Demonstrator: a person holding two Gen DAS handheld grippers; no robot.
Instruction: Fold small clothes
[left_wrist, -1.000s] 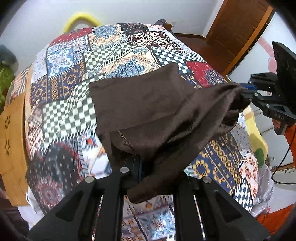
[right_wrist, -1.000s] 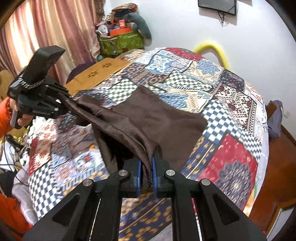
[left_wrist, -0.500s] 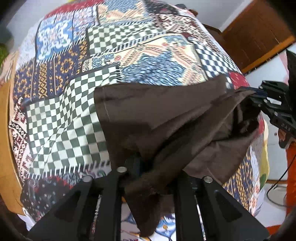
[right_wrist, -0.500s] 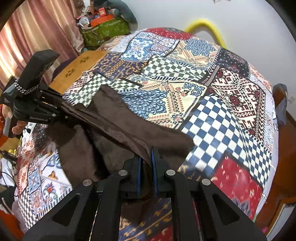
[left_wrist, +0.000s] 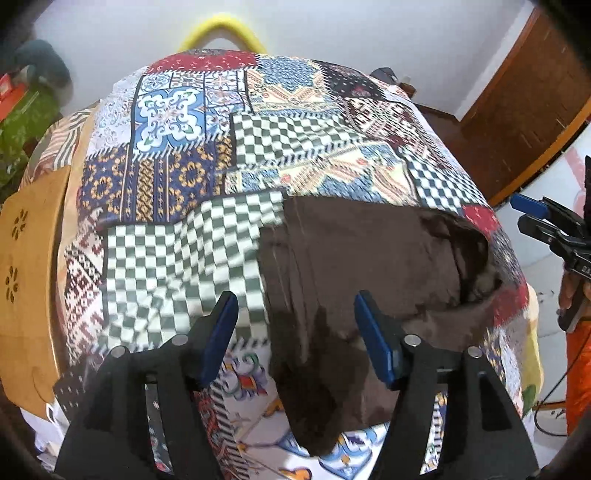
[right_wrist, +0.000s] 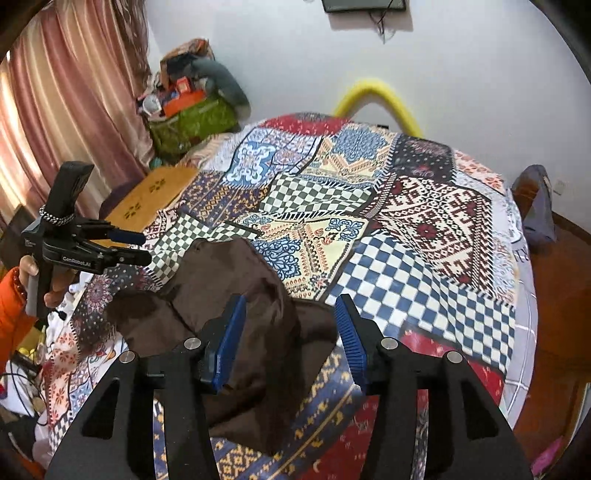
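A dark brown garment (left_wrist: 354, 266) lies folded over and rumpled on the patchwork-covered table (left_wrist: 177, 251). My left gripper (left_wrist: 295, 336) is open and empty, just above the garment's near left edge. My right gripper (right_wrist: 288, 332) is open and empty over the garment's other end (right_wrist: 229, 280). The right gripper also shows at the right edge of the left wrist view (left_wrist: 546, 225), and the left gripper shows at the left of the right wrist view (right_wrist: 129, 247). Both are clear of the cloth.
A wooden stool (left_wrist: 26, 266) stands by the table's left edge. A yellow curved tube (right_wrist: 376, 96) rises behind the table. A green bag with clutter (right_wrist: 192, 118) sits by the curtain. A wooden door (left_wrist: 524, 96) is at the far right.
Both grippers were shut on the brown garment and carried its lifted edge over the rest. Now both have opened and let go, and the garment lies folded on the table.
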